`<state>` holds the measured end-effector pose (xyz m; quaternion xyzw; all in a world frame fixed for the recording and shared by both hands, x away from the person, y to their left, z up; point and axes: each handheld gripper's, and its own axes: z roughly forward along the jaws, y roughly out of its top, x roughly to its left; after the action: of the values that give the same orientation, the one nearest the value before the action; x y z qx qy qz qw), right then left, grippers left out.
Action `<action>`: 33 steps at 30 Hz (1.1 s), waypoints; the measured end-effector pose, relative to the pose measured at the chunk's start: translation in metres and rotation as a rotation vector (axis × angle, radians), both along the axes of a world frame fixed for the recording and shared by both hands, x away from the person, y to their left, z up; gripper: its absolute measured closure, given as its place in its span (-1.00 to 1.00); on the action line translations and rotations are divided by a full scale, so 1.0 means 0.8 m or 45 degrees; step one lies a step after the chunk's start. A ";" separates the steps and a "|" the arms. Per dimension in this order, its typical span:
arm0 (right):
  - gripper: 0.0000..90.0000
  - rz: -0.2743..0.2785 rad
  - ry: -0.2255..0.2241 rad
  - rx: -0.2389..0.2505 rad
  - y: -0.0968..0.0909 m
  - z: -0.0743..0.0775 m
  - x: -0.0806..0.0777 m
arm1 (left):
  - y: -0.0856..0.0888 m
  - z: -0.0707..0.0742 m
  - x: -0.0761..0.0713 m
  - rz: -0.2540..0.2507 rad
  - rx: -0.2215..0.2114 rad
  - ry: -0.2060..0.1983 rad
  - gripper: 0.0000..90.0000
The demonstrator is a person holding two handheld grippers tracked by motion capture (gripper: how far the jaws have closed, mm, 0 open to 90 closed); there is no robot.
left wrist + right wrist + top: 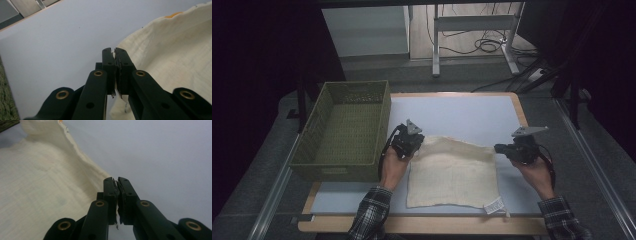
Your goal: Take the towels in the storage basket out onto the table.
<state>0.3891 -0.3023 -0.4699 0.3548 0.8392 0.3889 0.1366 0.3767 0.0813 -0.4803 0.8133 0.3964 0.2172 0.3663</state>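
A cream cloth [453, 172] lies spread on the pale blue-grey table top [462, 115], near the middle and toward the near edge, with a small white label [493, 205] at its near right corner. Its near part rests flat, while the far edge is lifted at both corners and sags slightly between them.

The left gripper [418, 143] sits at the cloth's far left corner, held in the person's left hand [393, 167]. In the left gripper view its black jaws are pressed together with a thin sliver of cream fabric caught between the pads, and the cloth [172, 60] rises away to the right (an orange mark shows at its far edge). The right gripper [499, 148] is at the far right corner, held in the right hand [533, 172]. In the right gripper view its jaws are likewise clamped, the cloth's [40, 187] edge running into them from the left.

A green woven basket [343, 130] stands on the left part of the table, just beside the left gripper and apart from the cloth. Both plaid sleeves [371, 212] enter from the near edge. Beyond the table, a metal frame [472, 30] and loose cables [484, 46] sit on the floor.
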 end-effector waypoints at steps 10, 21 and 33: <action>0.89 0.049 0.038 0.009 -0.001 -0.012 -0.046 | 0.005 -0.022 -0.039 -0.037 -0.029 0.031 0.93; 0.89 0.101 0.033 0.038 -0.005 -0.014 -0.098 | 0.014 -0.033 -0.091 -0.101 -0.069 0.012 0.93; 0.89 0.147 0.051 0.031 -0.008 -0.011 -0.147 | 0.035 -0.036 -0.130 -0.159 -0.150 0.028 0.93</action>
<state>0.2713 -0.3085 -0.4787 0.3151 0.8561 0.3991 0.0930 0.2723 0.1090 -0.5094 0.8158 0.3612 0.1614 0.4219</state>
